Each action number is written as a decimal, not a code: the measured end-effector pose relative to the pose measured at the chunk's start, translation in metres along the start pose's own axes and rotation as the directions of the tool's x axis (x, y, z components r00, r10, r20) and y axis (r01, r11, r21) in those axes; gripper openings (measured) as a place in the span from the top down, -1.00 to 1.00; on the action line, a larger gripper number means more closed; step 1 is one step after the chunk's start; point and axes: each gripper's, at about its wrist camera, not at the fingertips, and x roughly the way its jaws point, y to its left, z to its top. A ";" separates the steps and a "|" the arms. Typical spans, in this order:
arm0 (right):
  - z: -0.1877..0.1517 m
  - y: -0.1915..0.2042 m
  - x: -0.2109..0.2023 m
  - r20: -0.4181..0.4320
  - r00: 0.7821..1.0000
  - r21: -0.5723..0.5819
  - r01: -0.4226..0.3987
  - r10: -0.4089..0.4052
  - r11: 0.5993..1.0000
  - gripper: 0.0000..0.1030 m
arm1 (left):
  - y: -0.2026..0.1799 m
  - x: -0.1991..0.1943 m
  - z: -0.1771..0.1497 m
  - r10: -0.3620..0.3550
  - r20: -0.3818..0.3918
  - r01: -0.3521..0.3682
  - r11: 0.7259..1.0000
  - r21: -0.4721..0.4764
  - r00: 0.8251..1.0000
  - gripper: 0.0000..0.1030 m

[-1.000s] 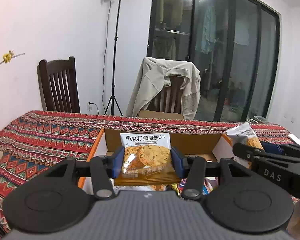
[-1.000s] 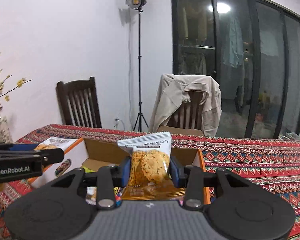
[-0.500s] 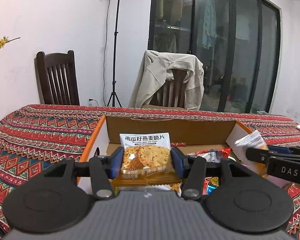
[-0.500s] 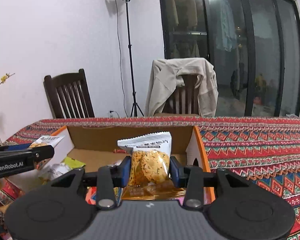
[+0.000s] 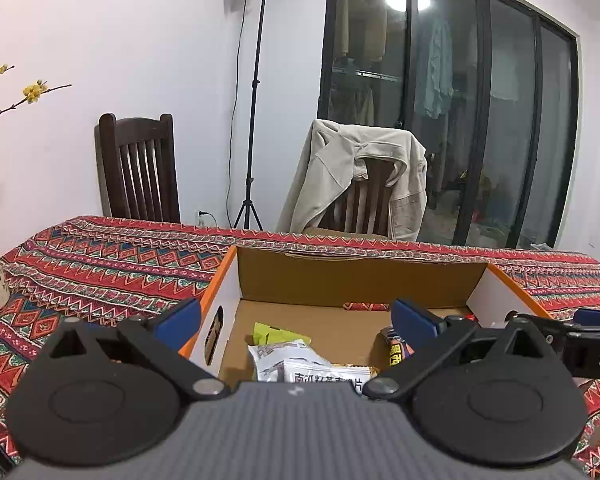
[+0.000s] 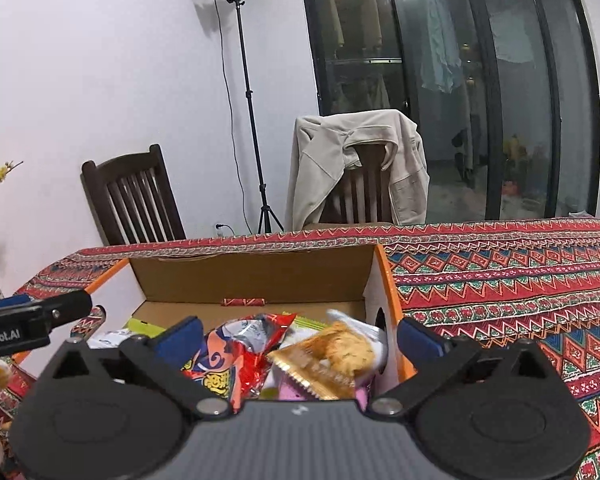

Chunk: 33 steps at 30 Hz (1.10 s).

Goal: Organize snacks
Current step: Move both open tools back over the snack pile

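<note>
Both wrist views look forward, slightly downward, close over the same cardboard box [image 5: 356, 276] [image 6: 252, 276].

We see the cracker packet [image 6: 332, 360] blurred inside the cardboard box [image 6: 252, 280]; the left tool's body hides the lower half of another packet [image 5: 324, 374] there.

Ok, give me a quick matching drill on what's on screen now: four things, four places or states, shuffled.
Things:
1. left gripper
2. cookie pack
3. jacket
4. red pack

Places or states:
A. draped over a chair back
B. jaws just opened wide, nothing between them
C. in the box, by its right wall
D. in the box, left of the cookie pack

Pairs: 1-B, 2-C, 3-A, 4-D
</note>
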 end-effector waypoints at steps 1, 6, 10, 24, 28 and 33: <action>0.001 0.001 -0.002 0.001 1.000 -0.003 0.001 -0.001 1.000 -1.00 | -0.001 -0.001 0.001 0.003 -0.006 -0.003 1.000 0.006 1.000 -1.00; 0.007 0.005 -0.012 0.010 1.000 -0.010 0.010 -0.009 1.000 -1.00 | -0.003 -0.018 0.006 0.006 0.011 -0.007 1.000 0.016 1.000 -1.00; 0.013 0.008 -0.028 0.023 1.000 -0.020 0.018 -0.018 1.000 -1.00 | -0.001 -0.031 0.014 0.009 0.006 -0.009 1.000 -0.009 1.000 -1.00; 0.011 0.021 -0.071 -0.029 0.999 -0.056 -0.038 0.037 0.998 -1.00 | 0.025 -0.058 0.013 0.021 -0.073 -0.023 1.000 -0.018 0.997 -1.00; 0.004 0.026 -0.082 -0.036 0.998 -0.074 -0.050 0.047 0.996 -1.00 | 0.033 -0.071 0.001 0.024 -0.092 -0.024 1.000 0.001 0.995 -1.00; -0.010 0.031 -0.093 -0.050 0.998 -0.108 -0.052 0.046 0.993 -1.00 | 0.044 -0.084 -0.016 0.026 -0.117 -0.025 1.000 0.010 0.993 -1.00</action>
